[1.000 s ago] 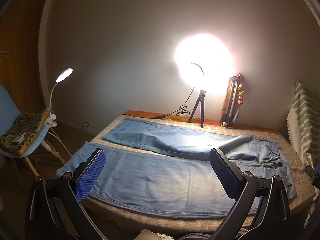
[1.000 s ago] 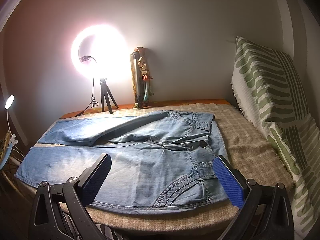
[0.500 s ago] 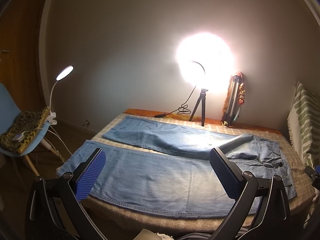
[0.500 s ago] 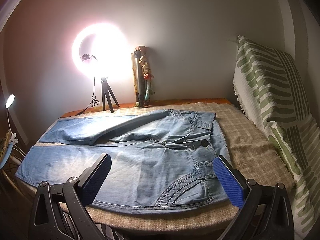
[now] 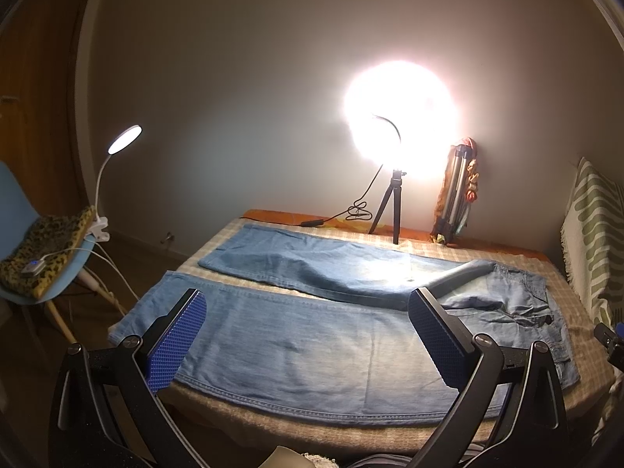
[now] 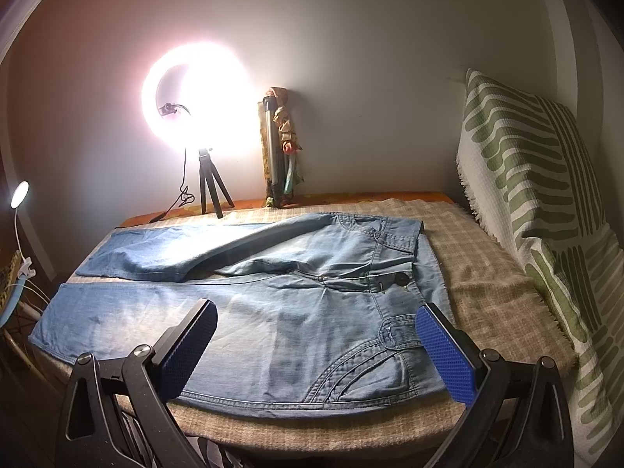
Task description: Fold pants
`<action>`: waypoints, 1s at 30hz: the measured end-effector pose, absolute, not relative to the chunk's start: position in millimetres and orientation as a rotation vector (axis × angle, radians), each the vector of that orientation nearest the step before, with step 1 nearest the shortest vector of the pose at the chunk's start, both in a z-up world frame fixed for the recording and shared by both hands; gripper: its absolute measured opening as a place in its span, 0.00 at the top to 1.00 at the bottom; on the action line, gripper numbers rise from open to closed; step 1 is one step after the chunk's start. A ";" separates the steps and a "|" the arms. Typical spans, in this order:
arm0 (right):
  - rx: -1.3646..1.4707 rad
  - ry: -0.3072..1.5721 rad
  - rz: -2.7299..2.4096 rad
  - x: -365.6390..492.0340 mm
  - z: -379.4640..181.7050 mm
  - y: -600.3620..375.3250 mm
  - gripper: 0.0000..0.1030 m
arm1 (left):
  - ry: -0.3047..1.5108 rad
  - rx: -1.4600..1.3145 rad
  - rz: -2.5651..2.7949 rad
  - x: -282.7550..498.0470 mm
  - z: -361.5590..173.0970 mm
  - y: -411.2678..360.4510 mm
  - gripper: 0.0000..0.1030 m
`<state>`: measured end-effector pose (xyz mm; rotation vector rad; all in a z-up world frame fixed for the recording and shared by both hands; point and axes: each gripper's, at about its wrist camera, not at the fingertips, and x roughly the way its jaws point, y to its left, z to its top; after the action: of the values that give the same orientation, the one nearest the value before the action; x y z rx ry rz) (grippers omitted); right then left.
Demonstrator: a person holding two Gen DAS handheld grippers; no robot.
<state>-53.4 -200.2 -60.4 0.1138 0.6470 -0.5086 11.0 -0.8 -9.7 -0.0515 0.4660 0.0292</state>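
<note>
Light blue jeans [image 5: 312,335] lie spread flat on the bed, waist at the right, legs running left and slightly apart. In the right wrist view the jeans [image 6: 296,296] show their waistband, button and front pocket. My left gripper [image 5: 308,335] is open and empty, held above the near leg. My right gripper [image 6: 316,347] is open and empty, held above the near hip and pocket. Neither gripper touches the cloth.
A checked blanket [image 6: 479,273] covers the bed. A lit ring light on a small tripod [image 5: 394,210] and a folded tripod [image 6: 279,156] stand at the far edge by the wall. A green striped pillow [image 6: 546,202] leans at right. A blue chair with a clip lamp [image 5: 46,257] stands at left.
Both grippers have drifted only slightly; the views shift a little. The jeans have not moved and both grippers stay open.
</note>
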 end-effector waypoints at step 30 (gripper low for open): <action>-0.015 0.690 -0.368 42.4 -60.1 -223.7 0.00 | 0.598 -0.012 0.020 99.8 -54.3 44.1 0.00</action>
<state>42.4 -223.7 -60.1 -0.0154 0.6903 -0.3677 99.8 44.1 -54.3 -0.0122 0.5982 0.0199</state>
